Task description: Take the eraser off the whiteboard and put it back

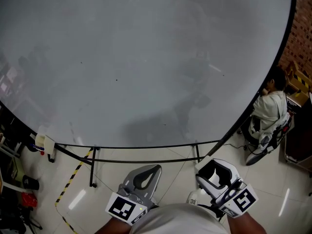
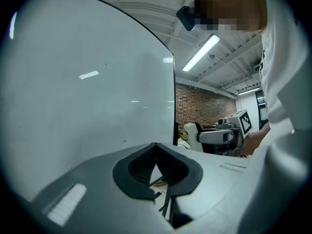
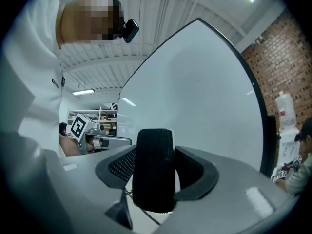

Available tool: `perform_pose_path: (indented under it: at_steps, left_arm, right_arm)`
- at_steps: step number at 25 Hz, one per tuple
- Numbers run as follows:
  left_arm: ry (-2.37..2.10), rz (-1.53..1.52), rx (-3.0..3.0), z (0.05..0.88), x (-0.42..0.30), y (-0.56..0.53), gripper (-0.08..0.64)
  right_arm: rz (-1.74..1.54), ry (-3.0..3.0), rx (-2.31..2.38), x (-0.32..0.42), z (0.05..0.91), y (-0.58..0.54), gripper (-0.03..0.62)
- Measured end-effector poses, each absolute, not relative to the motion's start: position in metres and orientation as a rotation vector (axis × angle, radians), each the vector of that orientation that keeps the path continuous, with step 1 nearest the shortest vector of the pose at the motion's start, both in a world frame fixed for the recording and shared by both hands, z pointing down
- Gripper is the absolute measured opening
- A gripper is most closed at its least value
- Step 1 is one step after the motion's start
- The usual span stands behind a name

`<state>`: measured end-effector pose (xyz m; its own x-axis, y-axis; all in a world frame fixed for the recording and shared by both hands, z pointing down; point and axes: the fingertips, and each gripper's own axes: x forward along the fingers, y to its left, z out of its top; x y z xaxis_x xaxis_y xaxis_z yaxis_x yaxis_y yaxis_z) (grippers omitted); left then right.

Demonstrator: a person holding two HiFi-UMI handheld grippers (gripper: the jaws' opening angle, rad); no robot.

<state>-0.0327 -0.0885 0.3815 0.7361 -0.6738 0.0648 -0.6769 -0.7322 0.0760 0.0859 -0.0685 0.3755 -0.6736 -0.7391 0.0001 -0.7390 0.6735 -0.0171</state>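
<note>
The eraser [image 3: 153, 179] is off the whiteboard [image 1: 146, 57], clenched upright between the jaws of your right gripper [image 1: 218, 175], low by your body and well apart from the board. The return looks like the step in hand. Lift it to a bare patch and meet the surface flat, not on an edge. Let go only once it sits there; released early, it would likely drop to the floor. Your left gripper [image 1: 145, 176] is closed with nothing in it, so hold it clear.

Count: one eraser, one whiteboard, two grippers, and one seated person [image 1: 270, 106] beyond the board's right edge.
</note>
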Motion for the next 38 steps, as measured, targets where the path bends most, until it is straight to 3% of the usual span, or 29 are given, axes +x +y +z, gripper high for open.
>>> perform_pose_path:
  at_steps: [32, 38]
  left_arm:
    - [-1.143, 0.036, 2.818, 0.378, -0.035, -0.099, 0.015]
    - [-1.163, 0.026, 2.799, 0.379, -0.036, -0.106, 0.015]
  right_arm:
    - [-0.04, 2.884, -1.27, 0.081, 0.385, -0.071, 0.236]
    - [0.108, 2.922, -1.277, 0.07, 0.379, -0.074, 0.236]
